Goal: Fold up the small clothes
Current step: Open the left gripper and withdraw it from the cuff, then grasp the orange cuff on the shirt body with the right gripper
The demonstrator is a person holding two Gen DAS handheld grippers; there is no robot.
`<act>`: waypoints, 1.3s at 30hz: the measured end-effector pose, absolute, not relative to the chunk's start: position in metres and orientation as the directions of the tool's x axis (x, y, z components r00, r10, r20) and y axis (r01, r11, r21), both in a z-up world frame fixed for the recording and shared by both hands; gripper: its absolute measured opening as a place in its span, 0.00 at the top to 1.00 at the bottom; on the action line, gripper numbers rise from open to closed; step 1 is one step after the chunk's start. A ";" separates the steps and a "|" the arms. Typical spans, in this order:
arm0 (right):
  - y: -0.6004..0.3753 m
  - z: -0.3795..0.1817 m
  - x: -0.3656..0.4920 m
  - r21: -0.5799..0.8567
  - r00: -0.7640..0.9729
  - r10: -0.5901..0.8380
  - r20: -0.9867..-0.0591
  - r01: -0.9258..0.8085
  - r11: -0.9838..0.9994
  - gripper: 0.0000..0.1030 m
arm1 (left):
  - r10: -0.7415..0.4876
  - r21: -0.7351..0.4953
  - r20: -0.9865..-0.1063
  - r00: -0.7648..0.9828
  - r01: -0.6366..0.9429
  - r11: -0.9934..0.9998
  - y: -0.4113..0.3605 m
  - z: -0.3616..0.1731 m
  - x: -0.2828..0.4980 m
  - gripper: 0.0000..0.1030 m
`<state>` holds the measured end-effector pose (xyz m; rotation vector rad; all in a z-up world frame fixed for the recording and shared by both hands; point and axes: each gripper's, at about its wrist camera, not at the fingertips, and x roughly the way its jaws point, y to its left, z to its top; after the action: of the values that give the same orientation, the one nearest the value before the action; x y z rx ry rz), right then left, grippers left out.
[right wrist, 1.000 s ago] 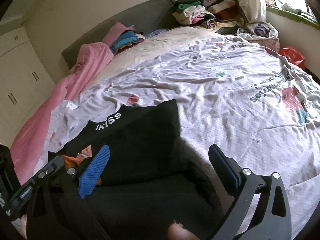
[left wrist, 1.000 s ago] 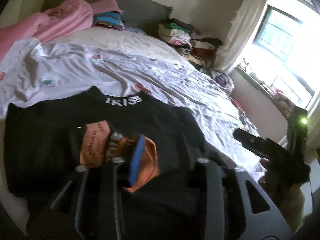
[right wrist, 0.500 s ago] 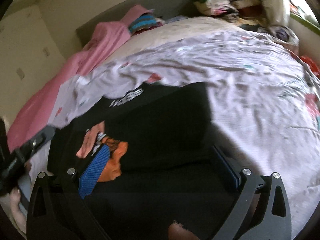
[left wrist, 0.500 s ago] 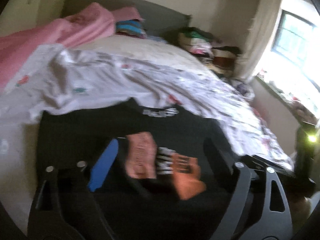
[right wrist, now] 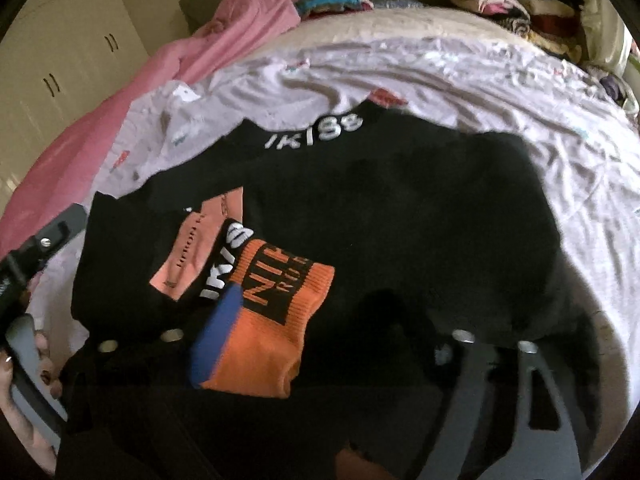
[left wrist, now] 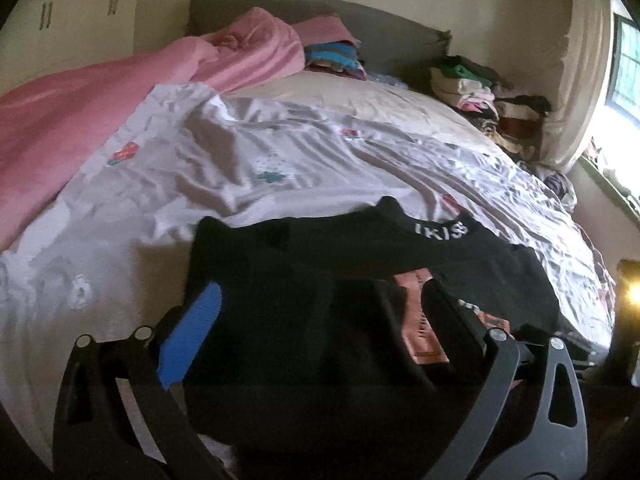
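A black garment with white "IKISS" lettering lies spread on the bed sheet. On its left part lie an orange sock with black letters, a salmon-pink sock and a black band with white letters. My left gripper hangs over the garment's left part, its jaws opening wide and gripping nothing. My right gripper hovers low over the garment, its jaws closing, the blue pad in front of the orange sock and no cloth visibly pinched. The left gripper's body and a hand show at the right wrist view's left edge.
A pink blanket runs along the bed's left side. Folded clothes sit by the grey headboard, and a larger clothes pile fills the far right corner. Wardrobe doors stand left, a curtain and window right.
My left gripper has let go of the orange sock, opened wide and swung to the left. My right gripper has dropped closer over the garment and its jaws have narrowed.
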<state>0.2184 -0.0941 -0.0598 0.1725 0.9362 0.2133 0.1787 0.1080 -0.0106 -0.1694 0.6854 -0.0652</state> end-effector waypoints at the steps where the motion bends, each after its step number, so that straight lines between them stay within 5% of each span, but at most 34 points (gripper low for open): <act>1: -0.093 -0.061 0.219 0.231 0.575 0.247 -0.780 -0.102 0.968 0.40 | -0.113 -0.191 -0.624 0.773 -0.010 0.982 0.114 -0.011 0.179 0.09; 4: -0.085 -0.061 0.219 0.227 0.583 0.267 -0.767 -0.143 0.963 0.67 | -0.097 -0.212 -0.625 0.775 -0.049 0.976 0.124 -0.010 0.179 0.09; 9: -0.077 -0.056 0.217 0.211 0.602 0.283 -0.747 -0.190 0.959 0.85 | -0.072 -0.223 -0.631 0.772 -0.092 0.970 0.134 -0.012 0.177 0.09; 26: -0.088 0.059 0.205 0.099 0.791 0.315 -0.525 -0.311 0.945 0.88 | -0.039 -0.288 -0.616 0.787 -0.178 0.941 0.168 -0.009 0.175 0.09; 39: -0.133 0.056 0.207 0.020 0.837 0.153 -0.525 -0.168 0.986 0.88 | -0.067 -0.239 -0.619 0.782 -0.107 0.965 0.147 -0.010 0.179 0.09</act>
<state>0.2073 -0.1327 0.0559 -0.0269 0.5536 0.1699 0.1786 0.1470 -0.0097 -0.2696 0.6743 0.0218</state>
